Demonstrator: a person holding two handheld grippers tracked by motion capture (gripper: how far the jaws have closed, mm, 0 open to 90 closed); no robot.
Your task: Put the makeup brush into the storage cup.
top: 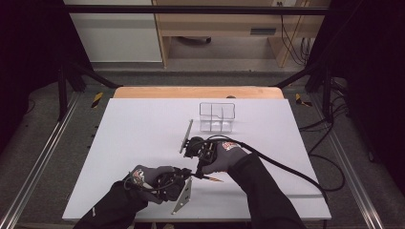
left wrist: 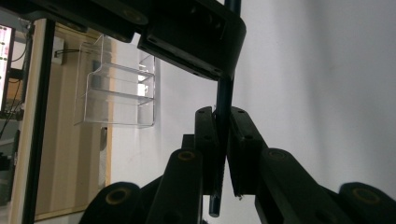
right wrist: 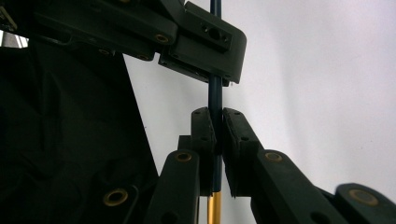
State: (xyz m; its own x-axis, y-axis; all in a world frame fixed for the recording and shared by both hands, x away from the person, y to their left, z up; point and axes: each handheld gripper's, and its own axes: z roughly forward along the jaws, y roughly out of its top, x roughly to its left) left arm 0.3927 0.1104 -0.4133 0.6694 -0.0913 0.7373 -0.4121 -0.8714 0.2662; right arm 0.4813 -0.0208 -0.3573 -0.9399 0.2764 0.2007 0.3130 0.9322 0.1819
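Both grippers, left [top: 187, 171] and right [top: 199, 171], pinch one pen [top: 210, 178] over the white table [top: 143, 138] (dark room).

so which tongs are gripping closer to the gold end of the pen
The right tongs: the pen's gold section starts just beside them; the left tongs clamp its dark end.

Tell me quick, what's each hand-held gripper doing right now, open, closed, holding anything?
Left hand-held gripper: closed on the thin dark pen.
Right hand-held gripper: closed on the same pen, near its gold end.
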